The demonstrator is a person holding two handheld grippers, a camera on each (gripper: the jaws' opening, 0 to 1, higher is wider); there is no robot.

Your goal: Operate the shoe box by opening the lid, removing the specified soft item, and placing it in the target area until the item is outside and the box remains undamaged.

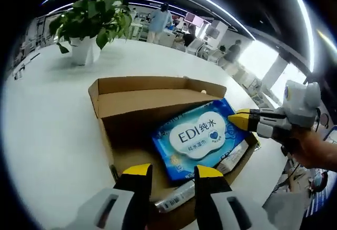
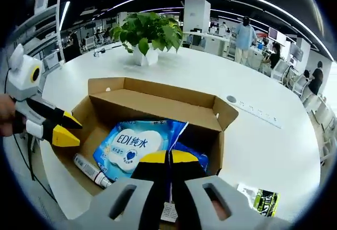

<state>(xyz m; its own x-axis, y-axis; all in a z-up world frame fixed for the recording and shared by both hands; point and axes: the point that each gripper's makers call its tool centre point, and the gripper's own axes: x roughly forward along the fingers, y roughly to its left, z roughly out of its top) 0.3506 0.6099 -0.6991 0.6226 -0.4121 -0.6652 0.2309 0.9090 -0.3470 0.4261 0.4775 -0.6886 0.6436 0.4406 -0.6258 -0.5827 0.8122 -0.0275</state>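
Jaws pressed together on the right gripper (image 2: 169, 159) pinch the edge of a blue-and-white soft wipes pack (image 2: 134, 145) marked "EDI 纯水", lying inside the open brown cardboard shoe box (image 2: 158, 101). Beside it, the left gripper (image 1: 171, 175) hovers with jaws parted above a slim tube (image 1: 176, 198). A potted green plant (image 1: 92, 22) stands on the white counter (image 1: 42, 114) of an open-plan office.
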